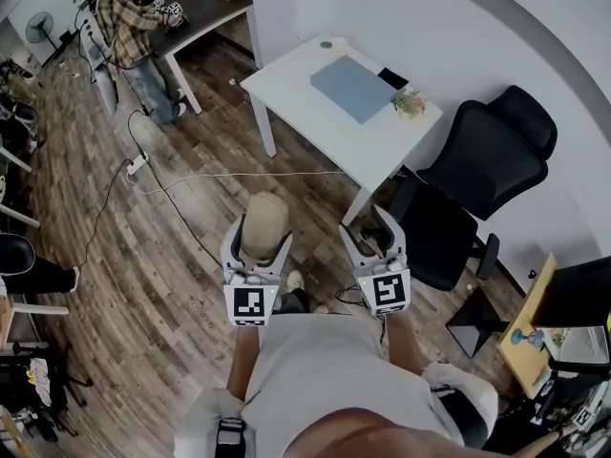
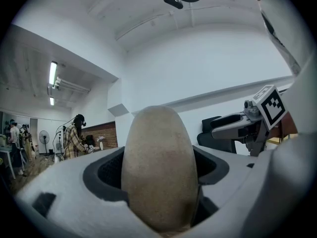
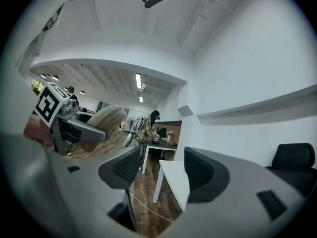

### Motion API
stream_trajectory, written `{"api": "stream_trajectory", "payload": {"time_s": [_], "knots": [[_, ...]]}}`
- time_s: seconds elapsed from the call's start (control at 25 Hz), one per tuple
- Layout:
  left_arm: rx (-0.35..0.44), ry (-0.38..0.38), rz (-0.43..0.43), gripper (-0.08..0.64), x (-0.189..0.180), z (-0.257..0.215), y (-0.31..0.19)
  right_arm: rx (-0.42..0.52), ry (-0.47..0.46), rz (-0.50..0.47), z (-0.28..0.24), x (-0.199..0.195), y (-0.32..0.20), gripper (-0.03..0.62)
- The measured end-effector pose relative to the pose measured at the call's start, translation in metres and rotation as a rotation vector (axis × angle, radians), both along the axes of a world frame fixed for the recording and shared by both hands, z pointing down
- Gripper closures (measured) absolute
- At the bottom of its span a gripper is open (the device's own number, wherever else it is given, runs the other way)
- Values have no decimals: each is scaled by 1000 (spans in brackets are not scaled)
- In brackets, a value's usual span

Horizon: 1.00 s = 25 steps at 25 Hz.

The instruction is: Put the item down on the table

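Note:
A tan, egg-shaped item sits upright between the jaws of my left gripper, which is shut on it; in the left gripper view the same item fills the middle. My right gripper is held level beside it, open, with nothing between its fingers. Both are held out over the wooden floor, short of the white table. From the right gripper view the left gripper with the tan item shows at the left.
On the white table lie a blue-grey pad, a dark phone and a small plant. A black office chair stands right of it. A cable crosses the floor. A person stands at a far desk.

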<state>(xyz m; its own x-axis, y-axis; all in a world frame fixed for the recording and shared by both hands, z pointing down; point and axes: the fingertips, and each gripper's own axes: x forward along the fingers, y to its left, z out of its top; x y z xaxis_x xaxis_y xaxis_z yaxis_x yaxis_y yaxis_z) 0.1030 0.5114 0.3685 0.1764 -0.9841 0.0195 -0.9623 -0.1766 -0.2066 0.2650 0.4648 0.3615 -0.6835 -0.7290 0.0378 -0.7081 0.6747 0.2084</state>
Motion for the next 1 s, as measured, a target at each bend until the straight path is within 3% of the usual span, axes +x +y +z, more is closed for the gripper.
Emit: {"api": "stream_trajectory", "payload": {"time_s": [0.52, 1.0], "knots": [[-18, -12, 42, 164, -56, 7, -88, -21, 43, 31, 9, -59, -80, 327], [-19, 0, 63, 165, -92, 8, -134, -17, 57, 52, 13, -94, -120, 325]]}}
